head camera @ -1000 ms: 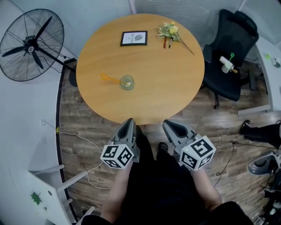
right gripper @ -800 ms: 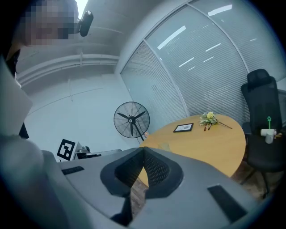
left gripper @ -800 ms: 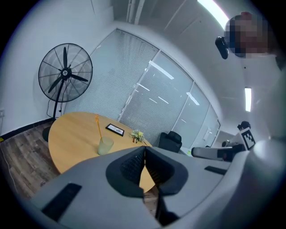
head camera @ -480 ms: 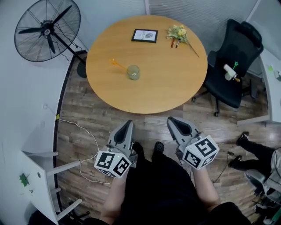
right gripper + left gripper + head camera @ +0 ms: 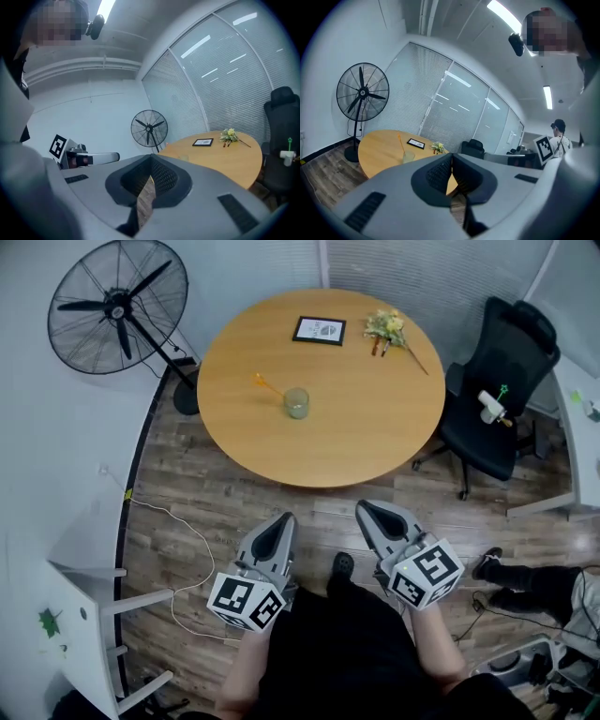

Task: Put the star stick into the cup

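A clear cup [image 5: 297, 402] stands left of centre on the round wooden table [image 5: 375, 427], with a thin orange stick [image 5: 267, 385] leaning out of it to the upper left. In the left gripper view the cup [image 5: 408, 157] and stick [image 5: 400, 140] show far ahead. A small green star on a stick [image 5: 503, 388] rises from a white object on the black chair [image 5: 497, 418]. My left gripper [image 5: 281, 524] and right gripper [image 5: 367, 512] hang over the wood floor, well short of the table. Both are shut with nothing between the jaws.
A picture frame [image 5: 320, 330] and a flower sprig [image 5: 387, 326] lie at the table's far side. A standing fan [image 5: 119, 310] is at the left, white furniture [image 5: 84, 615] at the lower left, and a cable [image 5: 187, 540] on the floor. Someone's legs [image 5: 525, 573] are at the right.
The view has drawn back from the table, which now sits farther off and higher in the picture. Both grippers stay shut close to the body.
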### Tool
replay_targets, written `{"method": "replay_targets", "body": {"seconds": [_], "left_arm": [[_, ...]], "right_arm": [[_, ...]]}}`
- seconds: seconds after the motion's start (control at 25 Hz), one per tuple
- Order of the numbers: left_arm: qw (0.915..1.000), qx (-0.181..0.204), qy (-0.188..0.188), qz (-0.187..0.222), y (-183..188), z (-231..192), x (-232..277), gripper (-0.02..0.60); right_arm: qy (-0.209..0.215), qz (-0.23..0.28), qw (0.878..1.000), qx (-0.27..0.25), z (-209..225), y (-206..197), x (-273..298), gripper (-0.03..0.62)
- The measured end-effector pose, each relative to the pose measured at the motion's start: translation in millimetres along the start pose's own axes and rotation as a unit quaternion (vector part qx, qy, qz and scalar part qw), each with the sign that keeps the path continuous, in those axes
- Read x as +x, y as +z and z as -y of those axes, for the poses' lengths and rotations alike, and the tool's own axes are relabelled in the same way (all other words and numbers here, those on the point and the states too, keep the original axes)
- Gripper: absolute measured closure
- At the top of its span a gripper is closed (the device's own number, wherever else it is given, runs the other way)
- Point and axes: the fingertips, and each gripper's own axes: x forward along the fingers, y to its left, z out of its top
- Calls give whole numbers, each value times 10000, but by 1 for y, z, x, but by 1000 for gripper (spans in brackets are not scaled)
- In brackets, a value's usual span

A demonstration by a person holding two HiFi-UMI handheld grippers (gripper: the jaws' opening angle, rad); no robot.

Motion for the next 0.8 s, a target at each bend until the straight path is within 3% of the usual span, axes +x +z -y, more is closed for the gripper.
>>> {"method": "replay_targets", "body": {"seconds": [0.8], "left_arm": [[9998,-117,-118,-81,-10,15,1,581]], "right_arm": [[-24,-105,9998,-183,-6,-7,-13,586]]}}
